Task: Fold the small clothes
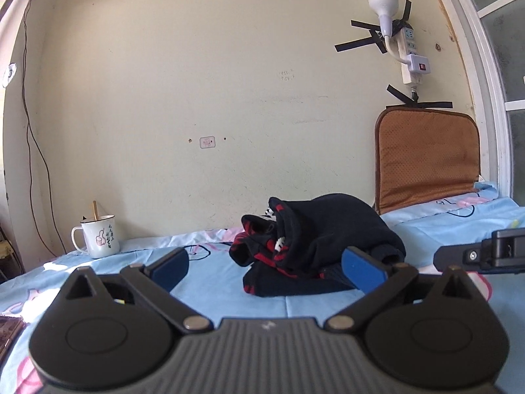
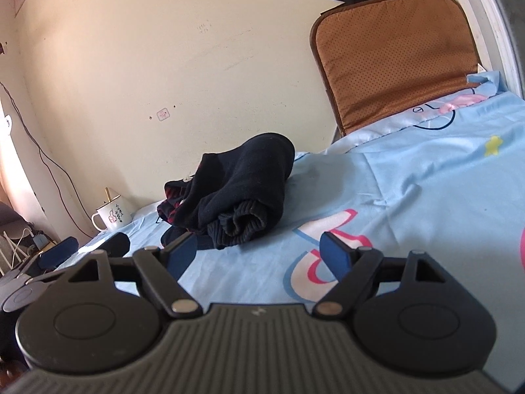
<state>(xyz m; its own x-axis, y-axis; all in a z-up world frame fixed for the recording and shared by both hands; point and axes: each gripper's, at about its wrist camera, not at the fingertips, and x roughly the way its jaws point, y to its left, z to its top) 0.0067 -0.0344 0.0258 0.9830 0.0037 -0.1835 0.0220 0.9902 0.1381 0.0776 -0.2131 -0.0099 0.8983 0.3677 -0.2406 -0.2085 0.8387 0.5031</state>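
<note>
Both claws hung low over the bed's light blue cartoon-print sheet (image 2: pixel 410 177), each pointing slightly downward at the garment, which suggested a pause between handling steps rather than a grip in progress. The left claw (image 1: pixel 265 264) stood spread wide, its blue-padded fingers (image 1: pixel 361 267) apart with nothing pinched between them; the near edge of the cloth lay just beyond its right pad. The right claw (image 2: pixel 259 252) was likewise spread and empty, its pads over bare sheet, with the garment ahead and to its left. In the right wrist view the left claw (image 2: pixel 88 246) showed at the lower left edge, so the two tools flanked the cloth from the near side, probably to take it from two corners.

The task's thing, a small black knitted garment with red and white patterning (image 1: pixel 315 246), lay bunched on the sheet near the cream wall, between a white enamel mug with a thumbs-up print (image 1: pixel 98 239) on its left and a brown perforated seat cushion (image 1: pixel 426 161) propped against the wall on its right. It looked roughly gathered, not neatly folded: a rounded black hump at the back, a ribbed cuff or hem (image 2: pixel 242 226) rolled toward the right claw, and patterned layers spilling out on the mug side. By my judgement the fold was unfinished or loose, and the soft knit would slump unless it was spread flat first.
</note>
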